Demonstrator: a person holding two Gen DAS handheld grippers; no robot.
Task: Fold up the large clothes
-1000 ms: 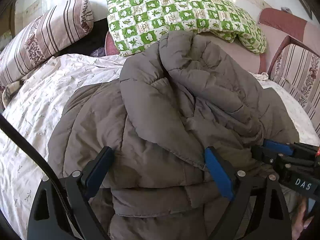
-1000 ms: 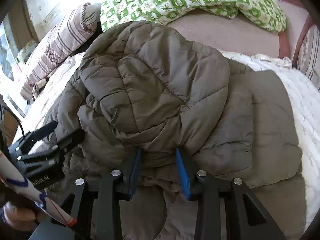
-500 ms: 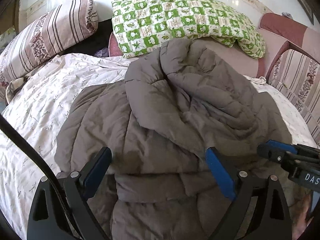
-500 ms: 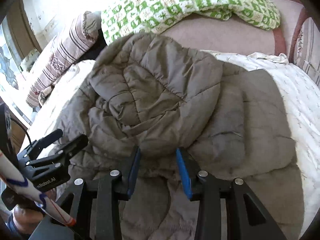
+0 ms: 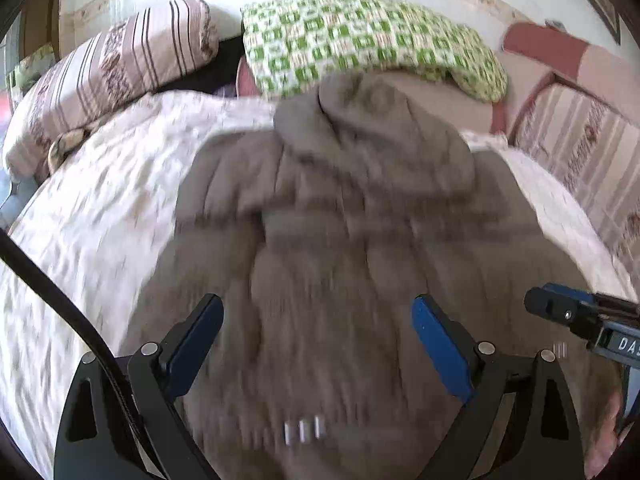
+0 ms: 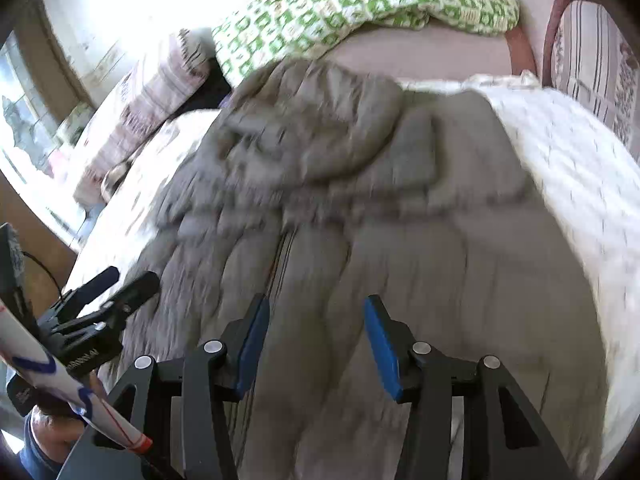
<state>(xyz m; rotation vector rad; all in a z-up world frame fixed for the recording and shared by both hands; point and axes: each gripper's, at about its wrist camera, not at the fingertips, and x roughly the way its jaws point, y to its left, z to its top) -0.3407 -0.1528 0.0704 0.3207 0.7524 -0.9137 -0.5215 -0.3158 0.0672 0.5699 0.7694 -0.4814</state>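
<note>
A large grey-brown quilted puffer coat (image 5: 340, 220) lies spread on the bed, its hood bunched at the far end near the pillows; it also fills the right wrist view (image 6: 360, 208). My left gripper (image 5: 316, 332) is open wide and empty, above the coat's near part. My right gripper (image 6: 314, 332) is open and empty, above the coat's near part beside its zip line. Each gripper shows at the edge of the other's view: the right one (image 5: 580, 316), the left one (image 6: 108, 292). Both views are motion-blurred.
The bed has a white floral sheet (image 5: 92, 220). A striped pillow (image 5: 116, 72) and a green checked quilt (image 5: 368, 44) lie at the head. A striped cushion (image 6: 592, 64) stands at the right. A wooden edge (image 6: 36, 248) runs along the left.
The folded-over top of the coat has dropped back flat and the coat now lies spread out. My right gripper has opened wider. Both grippers have pulled back and up.
</note>
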